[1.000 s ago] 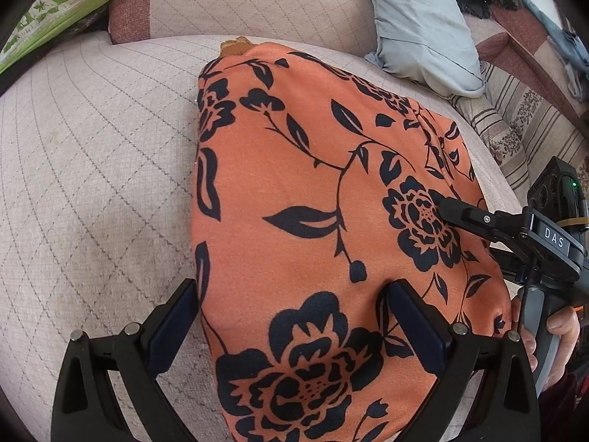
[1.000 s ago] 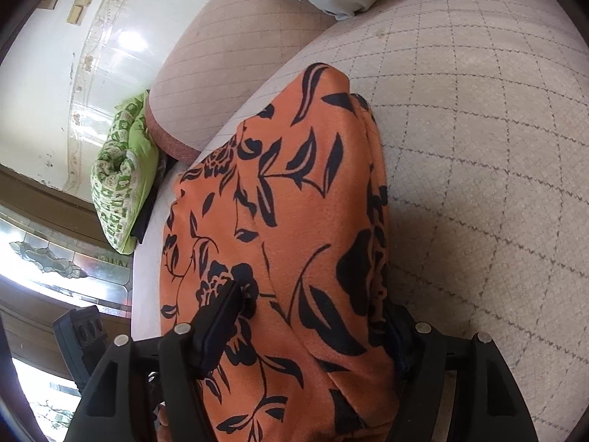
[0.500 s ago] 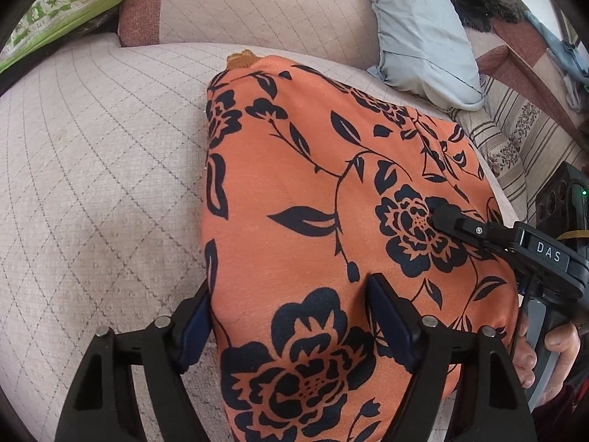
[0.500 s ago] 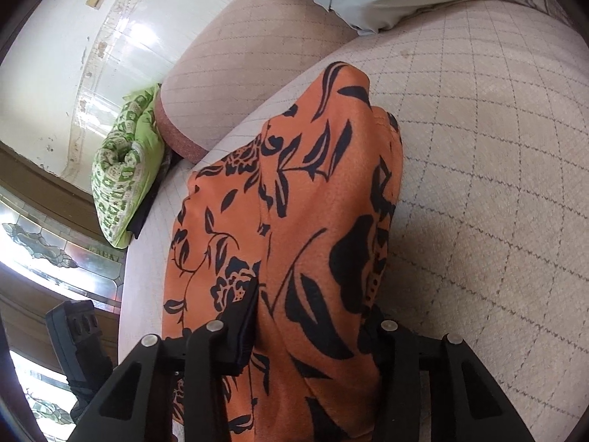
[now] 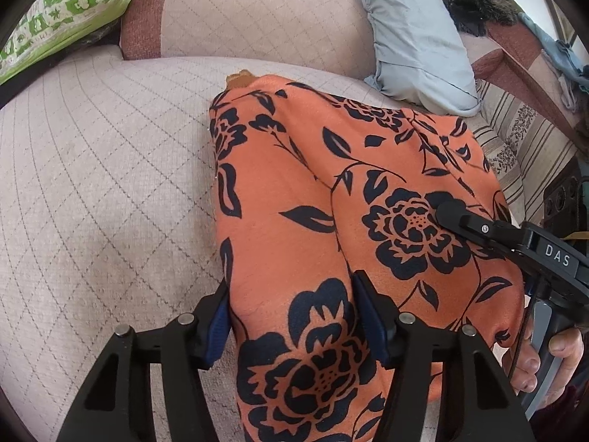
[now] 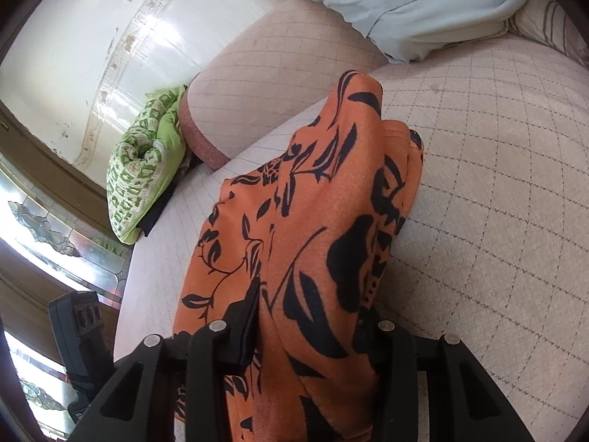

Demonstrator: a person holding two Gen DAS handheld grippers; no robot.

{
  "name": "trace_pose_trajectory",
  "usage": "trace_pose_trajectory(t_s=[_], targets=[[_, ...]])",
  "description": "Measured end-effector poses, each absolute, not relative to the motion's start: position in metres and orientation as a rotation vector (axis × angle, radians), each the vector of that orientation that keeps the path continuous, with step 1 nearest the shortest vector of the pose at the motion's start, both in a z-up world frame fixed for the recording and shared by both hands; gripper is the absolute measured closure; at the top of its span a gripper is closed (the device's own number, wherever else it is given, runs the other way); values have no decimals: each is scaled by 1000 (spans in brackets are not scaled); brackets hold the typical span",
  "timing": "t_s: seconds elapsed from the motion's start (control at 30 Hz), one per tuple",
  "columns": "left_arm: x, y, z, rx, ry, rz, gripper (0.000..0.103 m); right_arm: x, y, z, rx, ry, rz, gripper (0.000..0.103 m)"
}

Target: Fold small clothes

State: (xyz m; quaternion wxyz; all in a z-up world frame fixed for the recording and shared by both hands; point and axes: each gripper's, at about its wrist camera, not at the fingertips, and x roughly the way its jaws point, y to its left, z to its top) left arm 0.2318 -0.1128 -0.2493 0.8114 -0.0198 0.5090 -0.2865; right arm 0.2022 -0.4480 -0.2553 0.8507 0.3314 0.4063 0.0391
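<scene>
An orange garment with a black flower print lies on the beige quilted sofa seat. My left gripper is shut on the garment's near left part, fabric bunched between its blue pads. My right gripper is shut on the garment's near right edge, which is lifted and draped in folds. The right gripper also shows in the left wrist view, its finger lying on the cloth, with a hand on its handle.
A light blue pillow lies at the back of the seat, and it also shows in the right wrist view. A green patterned cushion sits at the far left, by the sofa backrest. A striped cushion is at the right.
Both grippers have closed further onto the garment, pinching the fabric. The garment's edge has bunched up and lifted between the two grippers.
</scene>
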Motion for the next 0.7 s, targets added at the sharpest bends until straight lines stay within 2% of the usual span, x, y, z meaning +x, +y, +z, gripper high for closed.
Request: trace_pose_trajectory(t_s=[0.13, 0.33, 0.4, 0.5, 0.57, 0.7], targets=[[239, -112, -260, -52, 1154, -598, 13, 204, -457, -269, 733, 907, 53, 61], [237, -117, -261, -35, 1150, -613, 12, 206, -459, -275, 742, 920, 49, 60], [234, -122, -258, -44, 1137, -645, 30, 205, -460, -277, 750, 924, 47, 60], [229, -123, -251, -33, 1100, -640, 42, 206, -458, -278, 760, 919, 43, 60], [229, -117, -247, -50, 1083, -648, 57, 205, -455, -275, 750, 909, 41, 60], [222, -116, -238, -24, 1039, -655, 63, 203, -450, -267, 715, 886, 36, 60]])
